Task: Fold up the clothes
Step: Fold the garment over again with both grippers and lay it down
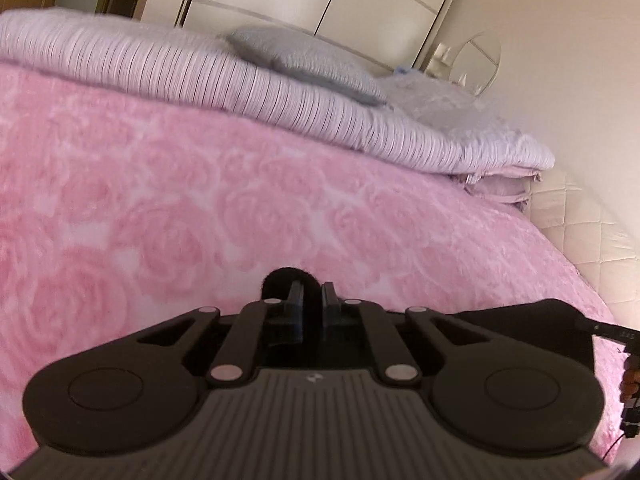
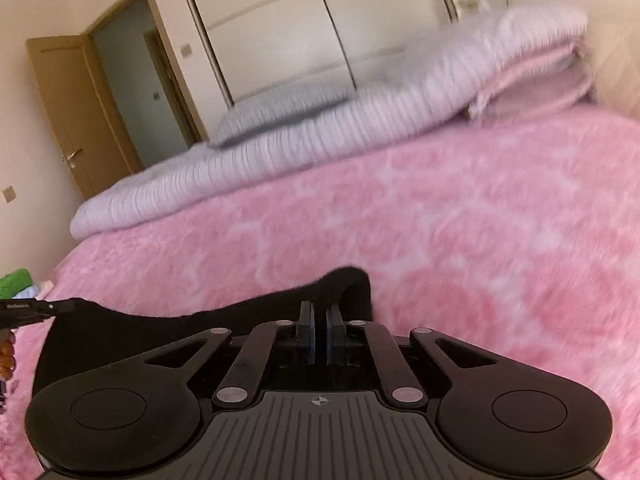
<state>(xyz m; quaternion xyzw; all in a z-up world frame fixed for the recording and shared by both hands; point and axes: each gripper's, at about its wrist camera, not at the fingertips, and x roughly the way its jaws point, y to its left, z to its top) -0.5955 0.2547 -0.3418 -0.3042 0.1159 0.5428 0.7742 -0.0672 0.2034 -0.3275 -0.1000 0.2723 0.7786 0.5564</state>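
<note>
Item: black garment (image 2: 224, 320), dark knitted or fleecy cloth, kind not determinable. It is held at two points and spread low over the pink rose-patterned blanket (image 1: 168, 208); most of it is hidden beneath the gripper bodies.

Left gripper (image 1: 311, 292): jaws drawn nearly together, a rounded hump of the black cloth pinched between them and showing just above the fingertips. In the right wrist view its tip is seen at the far left edge, touching the garment's end.

Right gripper (image 2: 318, 312): jaws close together with only a narrow slit between the blue pads (image 2: 331, 332); a raised fold of the same black cloth is gripped at and around the fingertips. In the left wrist view its tip enters at the right edge, with cloth stretched toward it.

Surroundings: folded lilac ribbed quilt (image 1: 224, 92) along the far side of the bed, a grey pillow (image 1: 304, 60) lying on it, white wardrobe doors (image 2: 280, 28) behind, a brown door (image 2: 72, 120) standing open.

Step in hand, as judged: an edge of the garment is held between both grippers, either for spreading flat or for carrying over into a fold.

Next move, as judged: both grips are to be kept, the edge held taut and level, carried together over the rest and lowered evenly so no slack bunches on the plush surface
</note>
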